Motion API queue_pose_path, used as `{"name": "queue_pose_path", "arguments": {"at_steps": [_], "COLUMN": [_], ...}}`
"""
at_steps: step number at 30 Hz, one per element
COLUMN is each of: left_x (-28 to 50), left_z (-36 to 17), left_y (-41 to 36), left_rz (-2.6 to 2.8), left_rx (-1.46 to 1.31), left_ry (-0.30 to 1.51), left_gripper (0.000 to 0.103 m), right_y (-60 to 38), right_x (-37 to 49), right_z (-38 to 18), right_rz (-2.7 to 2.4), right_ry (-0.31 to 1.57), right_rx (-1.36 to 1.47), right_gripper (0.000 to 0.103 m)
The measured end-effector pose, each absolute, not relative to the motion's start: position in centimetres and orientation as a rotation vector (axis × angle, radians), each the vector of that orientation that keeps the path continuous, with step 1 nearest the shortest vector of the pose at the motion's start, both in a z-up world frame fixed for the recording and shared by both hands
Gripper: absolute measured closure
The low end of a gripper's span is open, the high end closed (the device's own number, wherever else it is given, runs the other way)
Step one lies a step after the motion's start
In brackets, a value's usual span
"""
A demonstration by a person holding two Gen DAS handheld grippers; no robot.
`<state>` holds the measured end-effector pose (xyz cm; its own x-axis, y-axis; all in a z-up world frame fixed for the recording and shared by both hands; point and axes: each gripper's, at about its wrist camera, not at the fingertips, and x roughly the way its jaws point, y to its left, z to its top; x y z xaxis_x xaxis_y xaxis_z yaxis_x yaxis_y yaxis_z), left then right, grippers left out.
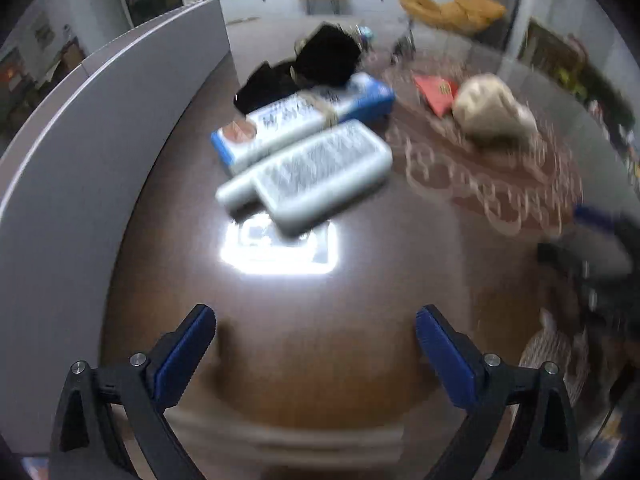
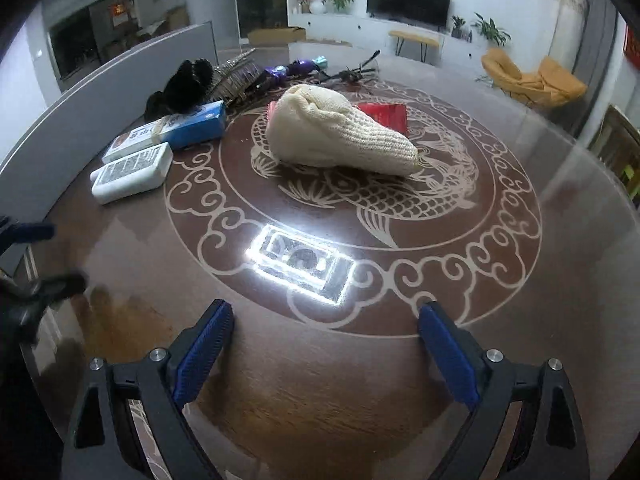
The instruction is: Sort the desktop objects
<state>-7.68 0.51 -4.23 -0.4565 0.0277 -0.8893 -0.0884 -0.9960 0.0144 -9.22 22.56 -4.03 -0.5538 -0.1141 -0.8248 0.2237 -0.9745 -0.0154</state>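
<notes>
A white flat bottle (image 1: pixel 308 176) lies on the round brown table (image 1: pixel 304 344), next to a blue and white box (image 1: pixel 300 120). Both also show in the right wrist view, the bottle (image 2: pixel 132 172) and the box (image 2: pixel 172 130) at the left. A cream knitted cloth (image 2: pixel 340 132) lies on the table's middle, over a red packet (image 2: pixel 384 114); they also show in the left wrist view, the cloth (image 1: pixel 492 108) and the packet (image 1: pixel 436 92). My left gripper (image 1: pixel 316 340) is open and empty, short of the bottle. My right gripper (image 2: pixel 326 340) is open and empty, short of the cloth.
A black fuzzy item (image 2: pixel 184 84), a woven basket (image 2: pixel 236 74), purple items (image 2: pixel 292 70) and dark clips (image 2: pixel 356 72) lie at the table's far side. A grey partition (image 1: pixel 80 152) curves along the left edge. The left view is motion-blurred.
</notes>
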Motion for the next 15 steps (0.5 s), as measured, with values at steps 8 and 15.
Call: {"name": "queue_pose_path", "arguments": {"at_steps": [8,15], "left_x": [-9.5,-10.4], "left_z": [-5.1,-5.3], "left_y": [0.4,0.7], "left_rz": [2.727,2.746], "left_rx": [-1.439,-1.417], "left_ry": [0.059,0.050], "left_gripper": [0.000,0.000], "right_y": [22.4,22.4], "right_x": [-9.4,-9.4], "right_z": [-4.4,-4.4], "right_rz": [-2.634,-2.634], "right_ry": [0.146,0.147], "right_rx": [1.360,1.359], "right_gripper": [0.000,0.000]}}
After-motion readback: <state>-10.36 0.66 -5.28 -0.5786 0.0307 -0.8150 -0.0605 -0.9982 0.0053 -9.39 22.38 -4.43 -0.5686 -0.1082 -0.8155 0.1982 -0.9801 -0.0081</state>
